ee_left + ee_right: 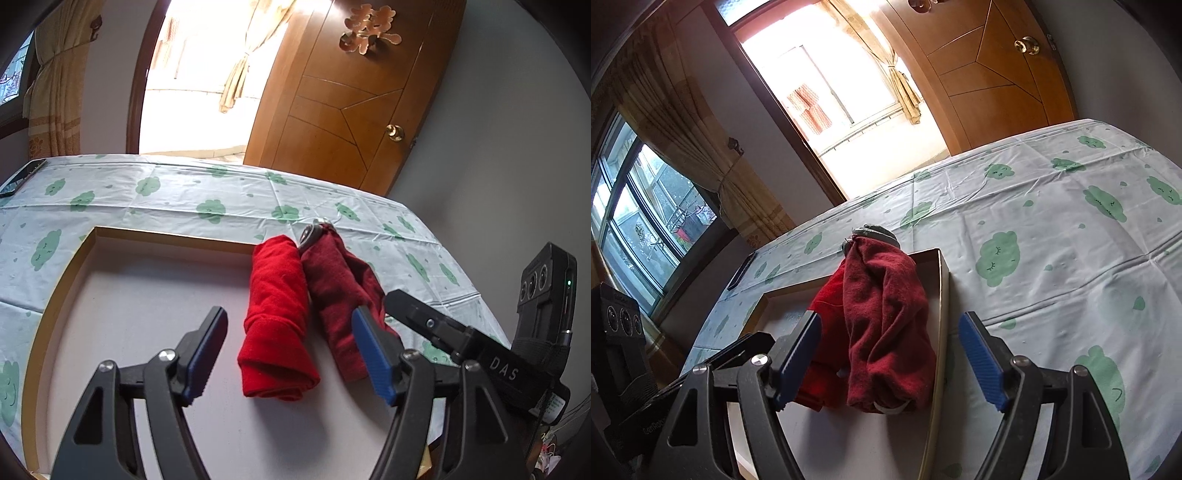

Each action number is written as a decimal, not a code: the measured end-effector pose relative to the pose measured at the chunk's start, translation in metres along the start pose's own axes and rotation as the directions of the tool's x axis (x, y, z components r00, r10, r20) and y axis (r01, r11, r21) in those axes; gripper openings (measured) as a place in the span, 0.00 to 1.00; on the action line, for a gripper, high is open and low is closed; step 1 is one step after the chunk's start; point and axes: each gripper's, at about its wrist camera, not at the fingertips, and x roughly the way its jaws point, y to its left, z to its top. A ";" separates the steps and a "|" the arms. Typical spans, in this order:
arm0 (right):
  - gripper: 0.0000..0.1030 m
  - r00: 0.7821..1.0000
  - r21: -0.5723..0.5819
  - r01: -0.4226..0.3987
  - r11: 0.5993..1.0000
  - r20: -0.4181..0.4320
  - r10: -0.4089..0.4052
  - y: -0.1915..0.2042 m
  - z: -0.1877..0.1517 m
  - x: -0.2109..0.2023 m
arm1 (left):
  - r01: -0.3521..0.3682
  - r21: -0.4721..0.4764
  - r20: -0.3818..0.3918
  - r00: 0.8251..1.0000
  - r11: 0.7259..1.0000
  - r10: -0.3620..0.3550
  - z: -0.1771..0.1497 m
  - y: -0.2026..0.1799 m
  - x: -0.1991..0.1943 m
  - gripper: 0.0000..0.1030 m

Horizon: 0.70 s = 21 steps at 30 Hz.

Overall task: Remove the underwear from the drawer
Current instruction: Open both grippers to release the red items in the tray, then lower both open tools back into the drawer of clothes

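Both tools hang released, the left tool (290, 347) and right tool (890, 356) gripping nothing. Just beyond, bright red underwear (275, 325) and dark red underwear (886, 332) lie side by side in the drawer (74, 273), on the table's cloud-print cloth (1052, 229).

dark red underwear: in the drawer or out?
In, mostly. The dark red underwear lies rolled on the drawer floor beside the bright red underwear; its far end sticks over the back rim.
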 end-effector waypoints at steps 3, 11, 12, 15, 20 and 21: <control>0.76 1.000 -0.019 -0.020 1.000 0.003 0.020 0.003 -0.006 -0.010 | 0.009 0.022 -0.001 1.000 1.000 -0.009 -0.006 -0.002 -0.008 0.68; 0.77 0.998 -0.132 -0.058 0.989 0.002 0.059 0.018 -0.034 -0.042 | 0.077 0.036 -0.008 0.997 0.996 -0.077 -0.030 -0.002 -0.039 0.68; 0.77 0.998 -0.153 -0.060 0.986 0.003 0.061 0.020 -0.039 -0.047 | 0.090 0.036 -0.009 0.996 0.995 -0.089 -0.034 -0.002 -0.043 0.68; 0.77 0.997 -0.212 -0.066 0.975 0.012 0.070 0.028 -0.054 -0.063 | 0.108 0.046 -0.006 0.994 0.993 -0.107 -0.047 -0.002 -0.055 0.72; 0.78 0.994 -0.283 -0.099 0.954 0.017 0.109 0.039 -0.078 -0.088 | 0.103 0.084 0.000 0.995 0.991 -0.104 -0.068 0.000 -0.074 0.72; 0.78 0.993 -0.297 -0.106 0.949 0.016 0.116 0.041 -0.084 -0.092 | 0.108 0.087 -0.005 0.994 0.990 -0.108 -0.072 0.001 -0.077 0.72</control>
